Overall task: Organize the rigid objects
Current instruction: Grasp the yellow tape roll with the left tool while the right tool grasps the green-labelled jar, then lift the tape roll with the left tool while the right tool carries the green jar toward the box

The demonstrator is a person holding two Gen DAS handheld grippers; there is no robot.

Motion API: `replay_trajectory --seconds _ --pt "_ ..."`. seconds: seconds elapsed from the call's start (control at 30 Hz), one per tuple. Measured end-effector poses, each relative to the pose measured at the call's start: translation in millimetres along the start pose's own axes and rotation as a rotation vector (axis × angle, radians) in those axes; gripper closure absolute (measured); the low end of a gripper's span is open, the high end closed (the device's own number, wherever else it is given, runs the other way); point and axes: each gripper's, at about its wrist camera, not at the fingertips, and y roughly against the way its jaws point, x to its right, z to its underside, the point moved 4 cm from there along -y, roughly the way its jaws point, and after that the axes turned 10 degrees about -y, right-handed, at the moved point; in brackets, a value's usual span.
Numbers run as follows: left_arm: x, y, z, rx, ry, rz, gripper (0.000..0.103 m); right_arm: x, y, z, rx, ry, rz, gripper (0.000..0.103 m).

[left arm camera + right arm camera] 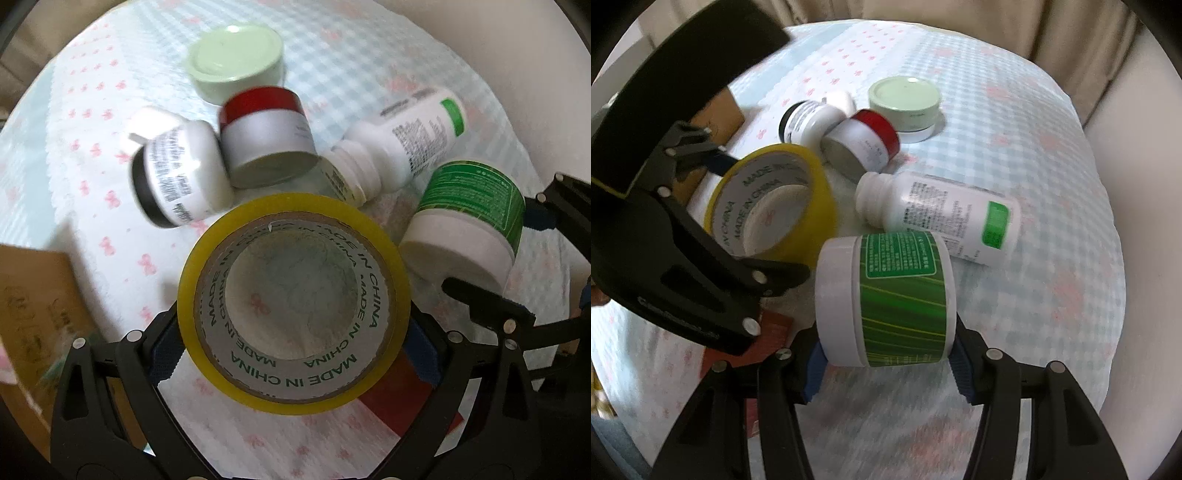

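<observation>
- left gripper (293,343): black angular frame, silver screw heads, blue pads inside fingertips.
- right gripper (886,363): same black frame, silver screws, ribbed blue pads.

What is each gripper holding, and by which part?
The left gripper clamps the yellow tape roll across its outer rim. The right gripper clamps the green-labelled jar end to end, lid against one pad, base against the other.

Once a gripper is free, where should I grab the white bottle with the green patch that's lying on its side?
Take the white bottle across its straight body, coming from above with a finger on each long side. It lies flat, and its narrow neck end sits close to the red-lidded jar.
</observation>
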Motion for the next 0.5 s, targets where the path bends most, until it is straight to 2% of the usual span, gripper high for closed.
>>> replay_trajectory --seconds 0.27,0.5 --pt "-8 68 4 0.091 0.069 -0.030 0.006 13 50 -17 0.062 -0.137 0.015 0.051" --pt "-8 169 27 0.223 0.131 -0.087 0.006 5 132 -34 0.160 -0.174 0.049 0.051"
